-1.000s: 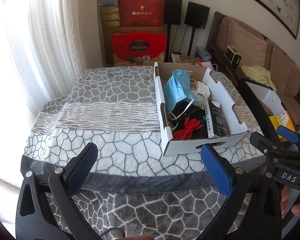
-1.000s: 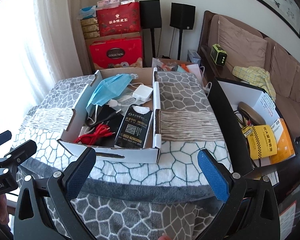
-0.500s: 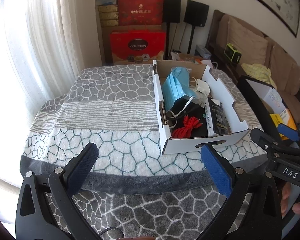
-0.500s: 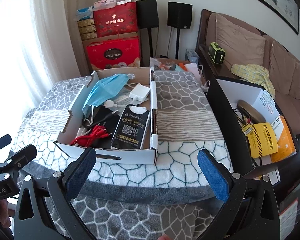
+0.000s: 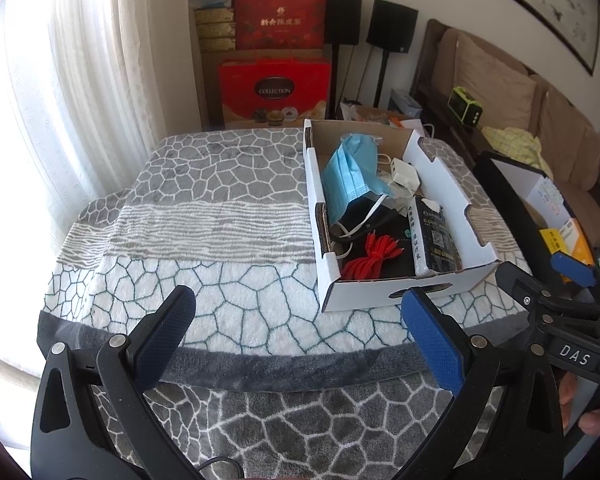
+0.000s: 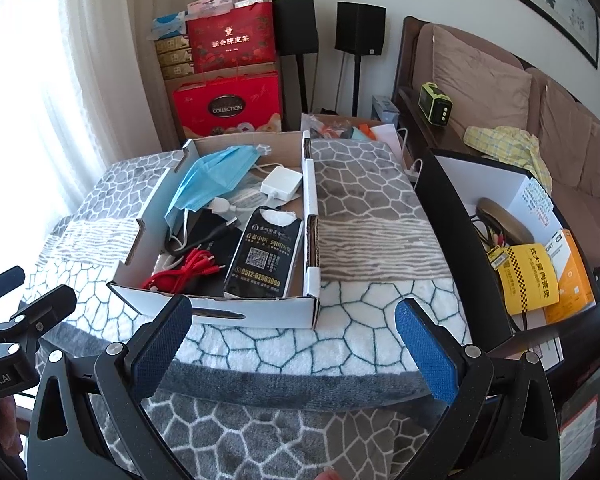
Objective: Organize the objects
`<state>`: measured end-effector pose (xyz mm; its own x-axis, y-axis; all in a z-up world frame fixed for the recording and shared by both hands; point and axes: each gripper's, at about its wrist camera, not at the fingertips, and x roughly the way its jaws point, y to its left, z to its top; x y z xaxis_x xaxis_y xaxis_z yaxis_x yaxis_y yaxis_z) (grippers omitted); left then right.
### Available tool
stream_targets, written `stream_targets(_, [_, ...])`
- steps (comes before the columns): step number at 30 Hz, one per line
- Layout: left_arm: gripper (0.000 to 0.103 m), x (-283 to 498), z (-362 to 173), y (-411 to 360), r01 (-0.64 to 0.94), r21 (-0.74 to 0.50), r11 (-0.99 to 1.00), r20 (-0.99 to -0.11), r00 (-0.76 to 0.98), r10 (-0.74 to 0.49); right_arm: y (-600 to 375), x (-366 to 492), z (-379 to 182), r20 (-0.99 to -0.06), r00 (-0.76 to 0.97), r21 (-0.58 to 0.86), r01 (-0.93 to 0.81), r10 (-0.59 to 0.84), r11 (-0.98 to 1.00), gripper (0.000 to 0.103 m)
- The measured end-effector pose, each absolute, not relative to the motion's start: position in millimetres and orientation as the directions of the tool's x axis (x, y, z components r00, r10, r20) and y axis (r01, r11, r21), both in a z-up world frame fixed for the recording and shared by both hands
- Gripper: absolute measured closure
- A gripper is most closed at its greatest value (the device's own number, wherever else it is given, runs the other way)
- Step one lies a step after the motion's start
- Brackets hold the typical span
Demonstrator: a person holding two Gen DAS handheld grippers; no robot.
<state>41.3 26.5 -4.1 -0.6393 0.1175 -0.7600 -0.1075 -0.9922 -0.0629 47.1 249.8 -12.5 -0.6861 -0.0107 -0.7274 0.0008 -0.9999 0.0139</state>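
Snagging is the likely mess-up: both tools, left tool [image 5: 296,328] and right tool [image 6: 292,334], are held wide and empty short of the cardboard box [image 6: 260,312] on the worktop [image 5: 220,208], where red cable [image 6: 182,272] and mask [image 6: 208,180] loops are tangled.

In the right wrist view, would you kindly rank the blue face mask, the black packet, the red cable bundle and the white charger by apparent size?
1. blue face mask and black packet: too alike to rank
2. red cable bundle
3. white charger, though farther away

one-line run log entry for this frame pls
phase: pre-grasp | left gripper: open, empty | right gripper: open, empty | cardboard box: on table, holds blue face mask, red cable, white charger
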Motion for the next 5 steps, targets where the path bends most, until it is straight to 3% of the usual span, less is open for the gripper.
stream_targets(5, [0.0, 42.0, -3.9, 27.2, -0.108, -0.066, -0.992, -0.76, -0.639, 0.12, 249.9, 47.1, -12.5, -0.728, -0.686, 0.014, 0.001, -0.011, -1.0, 0.001])
